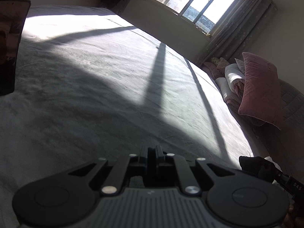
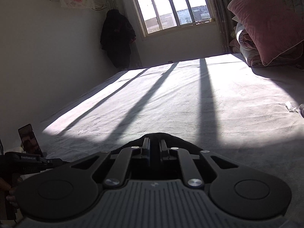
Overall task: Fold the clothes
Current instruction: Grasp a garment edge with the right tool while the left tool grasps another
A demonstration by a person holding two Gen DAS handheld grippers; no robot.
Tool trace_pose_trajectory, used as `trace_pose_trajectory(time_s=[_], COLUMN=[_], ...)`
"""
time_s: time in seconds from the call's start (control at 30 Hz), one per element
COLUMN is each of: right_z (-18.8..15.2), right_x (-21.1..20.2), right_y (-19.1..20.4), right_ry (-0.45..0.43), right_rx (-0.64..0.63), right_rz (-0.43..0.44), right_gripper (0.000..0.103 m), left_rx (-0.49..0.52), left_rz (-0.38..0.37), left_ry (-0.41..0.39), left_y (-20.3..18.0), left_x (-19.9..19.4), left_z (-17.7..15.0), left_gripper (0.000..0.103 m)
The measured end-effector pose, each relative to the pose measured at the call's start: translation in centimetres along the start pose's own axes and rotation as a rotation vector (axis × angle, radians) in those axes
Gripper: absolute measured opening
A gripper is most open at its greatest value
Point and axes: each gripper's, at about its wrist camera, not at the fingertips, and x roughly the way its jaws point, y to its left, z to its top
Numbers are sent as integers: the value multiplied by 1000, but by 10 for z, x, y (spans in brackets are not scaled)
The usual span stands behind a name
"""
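A black garment lies bunched on the grey bed sheet, just past the fingertips of my right gripper. The jaws are pressed together on its near edge. In the left wrist view the same black garment shows as a dark lump at the lower right, at the tip of the right gripper. My left gripper hovers low over bare bed sheet with its fingers together and no cloth showing between them. It reaches in from the left as the left gripper in the right wrist view.
A pink pillow and rolled quilts are stacked at the bed's right end. A phone stands upright at the left. A white paper scrap lies on the sheet. A dark coat hangs in the corner by the window.
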Motion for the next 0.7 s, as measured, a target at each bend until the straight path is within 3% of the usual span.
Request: trace_pose_trajectory(time_s=[0.2, 0.4, 0.7], right_z=[-11, -24, -69], right_x=[-18, -33, -36], right_y=[-19, -37, -48], right_ry=[25, 62, 220], right_rx=[-17, -35, -113], right_rz=[-37, -72, -90], right_gripper=[11, 11, 11], left_rx=[-23, 86, 209], left_rz=[-98, -129, -106], left_ry=[138, 291, 343], left_y=[9, -3, -14], left_x=[-6, -1, 2], left_z=[-19, -49, -58], left_gripper=[7, 7, 7])
